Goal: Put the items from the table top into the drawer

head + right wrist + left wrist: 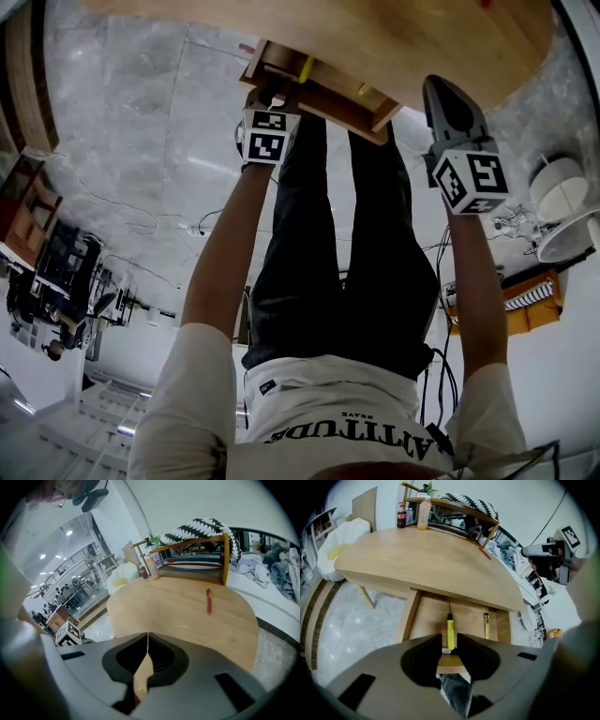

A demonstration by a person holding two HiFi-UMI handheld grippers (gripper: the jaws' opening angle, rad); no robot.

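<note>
Wooden table (178,616), drawer (431,620) open. Our left gripper (450,641) spread around screwdriver (450,629); right gripper (148,637) pressed together, empty. Pen (209,601) lies far-right of it, lengthwise near-far.

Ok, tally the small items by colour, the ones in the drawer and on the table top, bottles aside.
Yellow: 2 (screwdriver and slim pen, both in the drawer)
Red: 1 (red pen on the table top)
Total: 3
</note>
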